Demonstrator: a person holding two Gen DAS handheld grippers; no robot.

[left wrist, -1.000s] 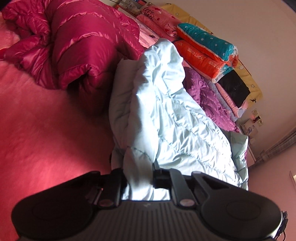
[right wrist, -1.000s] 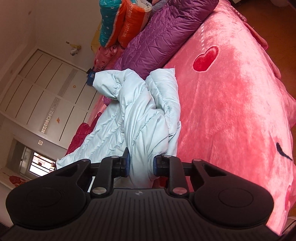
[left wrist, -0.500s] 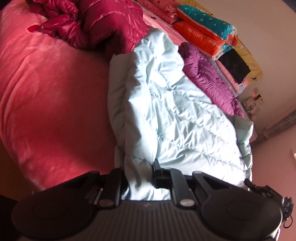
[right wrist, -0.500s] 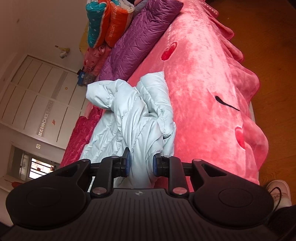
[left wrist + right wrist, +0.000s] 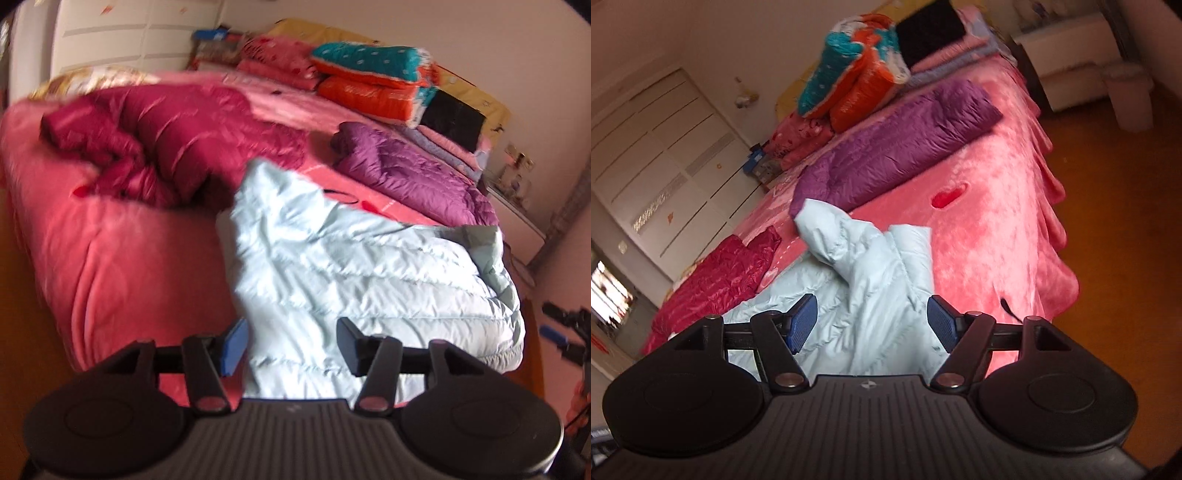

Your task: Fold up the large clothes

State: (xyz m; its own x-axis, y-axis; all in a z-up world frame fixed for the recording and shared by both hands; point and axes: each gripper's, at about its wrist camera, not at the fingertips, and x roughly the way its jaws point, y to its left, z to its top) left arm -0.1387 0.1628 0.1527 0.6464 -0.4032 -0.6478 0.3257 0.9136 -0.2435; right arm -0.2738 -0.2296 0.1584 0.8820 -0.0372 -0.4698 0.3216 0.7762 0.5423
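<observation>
A pale blue quilted down jacket (image 5: 362,266) lies spread at the near edge of the pink bed, also in the right wrist view (image 5: 871,295), where one sleeve is bunched up toward the purple jacket. My left gripper (image 5: 291,347) is open, its jaws wide apart just above the jacket's hem, holding nothing. My right gripper (image 5: 871,325) is open too, jaws apart over the crumpled part of the jacket. The right gripper shows faintly at the right edge of the left wrist view (image 5: 565,332).
A crimson down jacket (image 5: 173,140) lies crumpled at the left of the bed (image 5: 110,266). A purple jacket (image 5: 897,147) lies folded further back. Folded quilts (image 5: 373,81) are stacked at the headboard. Orange floor (image 5: 1119,221) lies beside the bed; a wardrobe (image 5: 657,140) stands behind.
Both grippers have opened and let go of the pale blue jacket, which now lies on the bed edge. Both have pulled back a little and turned.
</observation>
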